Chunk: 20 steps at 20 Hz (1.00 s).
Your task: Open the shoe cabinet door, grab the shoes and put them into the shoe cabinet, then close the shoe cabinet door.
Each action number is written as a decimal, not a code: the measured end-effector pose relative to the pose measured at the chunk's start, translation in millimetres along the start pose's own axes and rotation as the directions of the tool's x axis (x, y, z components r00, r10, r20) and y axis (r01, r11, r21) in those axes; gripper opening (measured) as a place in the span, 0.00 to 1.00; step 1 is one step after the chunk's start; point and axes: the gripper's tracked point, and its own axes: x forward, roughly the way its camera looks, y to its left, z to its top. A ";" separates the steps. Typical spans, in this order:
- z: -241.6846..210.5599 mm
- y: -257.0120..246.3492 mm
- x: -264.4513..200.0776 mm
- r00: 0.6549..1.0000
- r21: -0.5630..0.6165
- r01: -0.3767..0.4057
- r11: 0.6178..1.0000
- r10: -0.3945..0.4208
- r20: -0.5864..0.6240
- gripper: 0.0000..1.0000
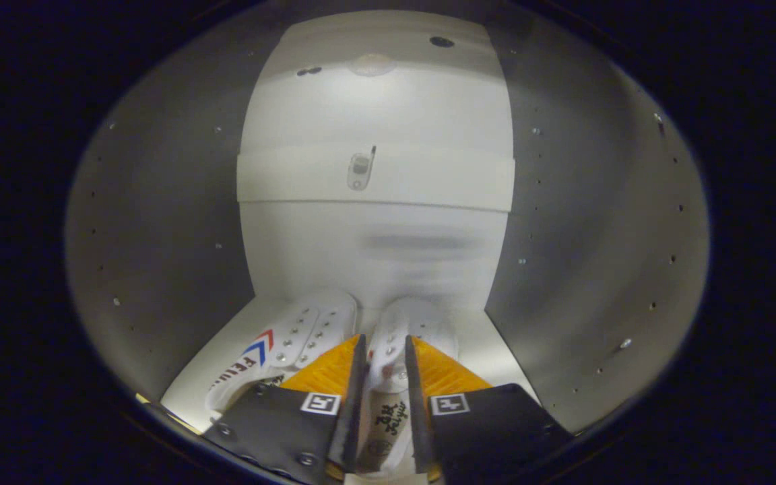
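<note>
Two shoes (361,350), gripper (385,350) hiding heels.

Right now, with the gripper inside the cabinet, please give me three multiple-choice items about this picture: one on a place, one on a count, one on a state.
1. Where is the right shoe?
A. Between the gripper's fingers, on the cabinet floor
B. On the upper shelf
C. Outside the cabinet

2. How many white shoes are in the cabinet?
A. One
B. Two
C. Four

3. How does the gripper stand?
A. Wide open, well away from any shoe
B. Closed on the cabinet's shelf
C. Narrowly set around one shoe

Answers:
1 A: the shoe runs forward between the two orange fingers, on the white floor.
2 B: the left shoe, with red and blue chevrons, lies beside the right one.
3 C: the fingers flank the shoe's opening closely; whether both press on it cannot be told.
</note>
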 end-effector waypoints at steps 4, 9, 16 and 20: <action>23.0 -1.5 -30.0 0.997 0.003 0.021 1.000 -0.021 0.073 0.35; 40.6 -2.8 -93.3 0.983 0.012 0.052 0.999 -0.053 0.173 0.35; 63.4 -2.8 -216.6 0.937 0.029 0.108 0.994 -0.111 0.330 0.35; 65.6 -6.9 -272.4 0.920 0.071 0.119 0.990 -0.137 0.367 0.35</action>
